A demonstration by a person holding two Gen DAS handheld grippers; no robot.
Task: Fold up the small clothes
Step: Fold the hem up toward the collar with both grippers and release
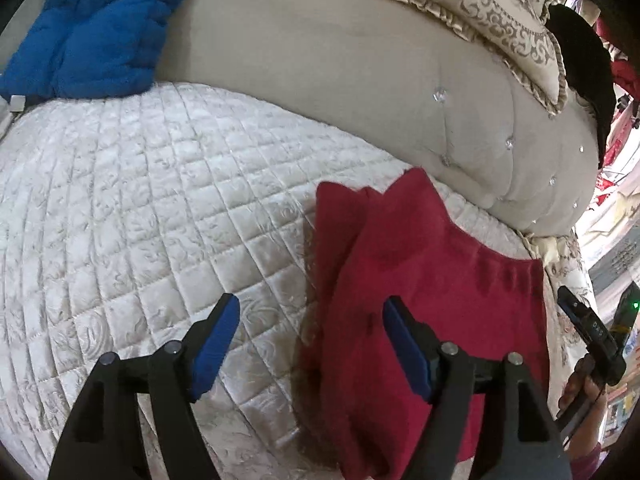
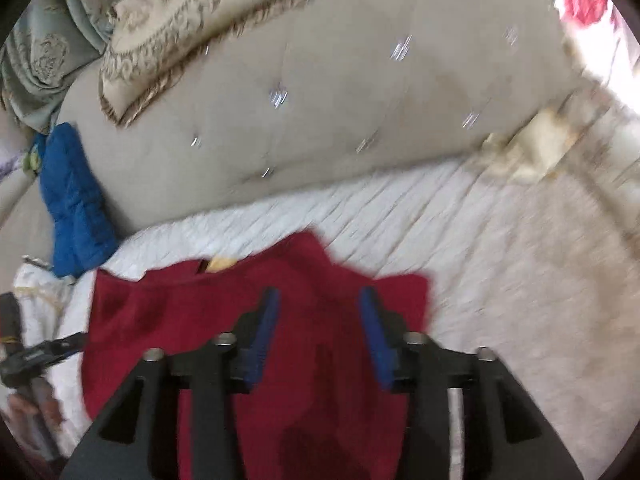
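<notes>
A small red garment (image 1: 420,280) lies flat on the white quilted mattress (image 1: 120,200), partly folded with layered edges. It also shows in the right wrist view (image 2: 200,320), with a yellow label at its neck. My left gripper (image 1: 310,320) is open and empty above the garment's left edge; one finger is over the mattress, the other over the red cloth. My right gripper (image 2: 318,308) is open and empty, hovering over the middle of the garment. The right gripper also appears at the far right of the left wrist view (image 1: 588,328).
A beige tufted headboard (image 1: 340,72) runs behind the mattress. A patterned pillow (image 1: 480,12) leans on it. A blue padded cloth (image 1: 92,28) lies at the back left, also in the right view (image 2: 76,200). A grey-green blanket (image 2: 44,40) is bunched far left.
</notes>
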